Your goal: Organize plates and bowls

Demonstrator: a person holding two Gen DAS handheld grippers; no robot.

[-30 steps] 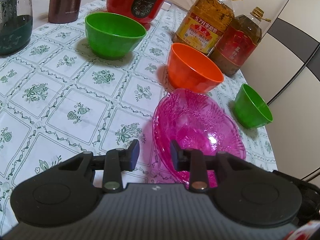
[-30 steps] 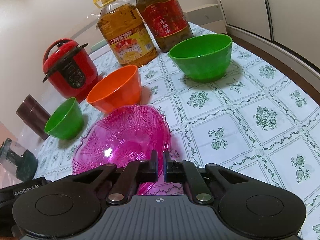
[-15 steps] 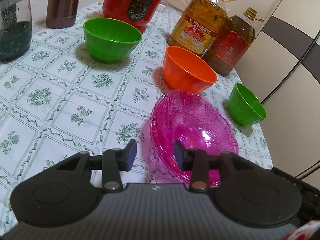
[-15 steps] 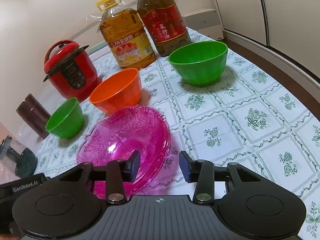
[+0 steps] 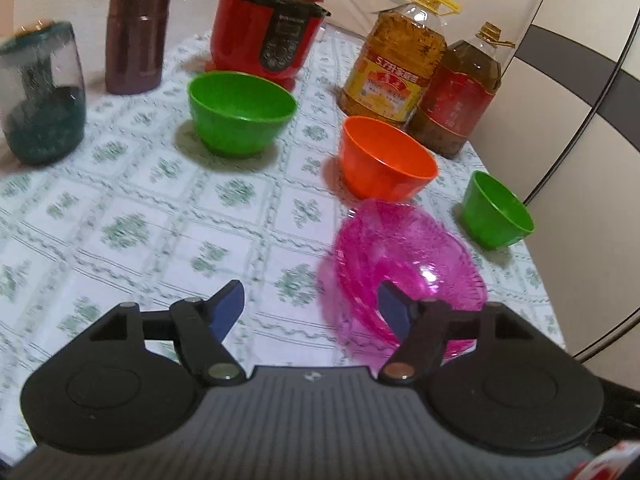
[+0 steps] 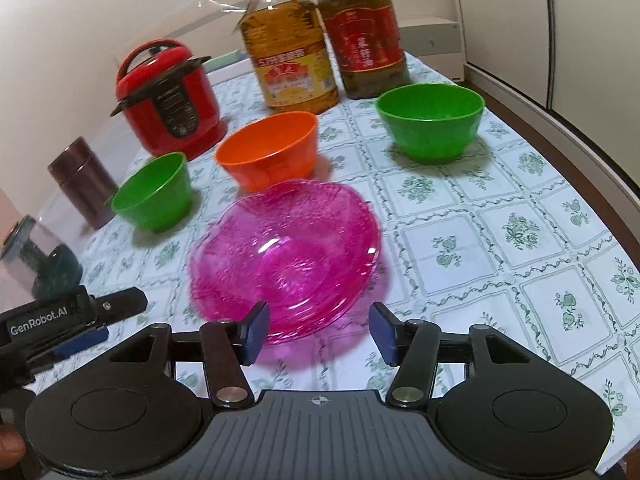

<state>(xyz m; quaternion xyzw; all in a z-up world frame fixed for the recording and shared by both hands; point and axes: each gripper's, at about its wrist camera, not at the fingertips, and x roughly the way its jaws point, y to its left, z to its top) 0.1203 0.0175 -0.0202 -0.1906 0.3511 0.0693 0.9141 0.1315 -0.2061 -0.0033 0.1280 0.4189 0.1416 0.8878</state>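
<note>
Now both tools stand apart with nothing between their pads. The left tool has just been opening, wider than a second ago, and its jaws frame bare tablecloth with the pink plate stack behind the right-hand finger. The right tool was pinched together a second ago and has just been opening too; the near rim of the pink plates sits just beyond its pads, not touched by them. Both views take in more of the surface than before, so the tools have drawn back and up. I judge the pink plates have been released where they lie, and the bowls come next.

Around the plates: the orange bowl just behind, nearly touching their far rim; the small green bowl to one side; the large green bowl well apart on the other. None is nested yet. At the back stand two oil bottles, a red pressure cooker, a brown canister and a dark green jar. The oil bottles crowd the orange bowl's far side, so reaching it from the front looks safest.
</note>
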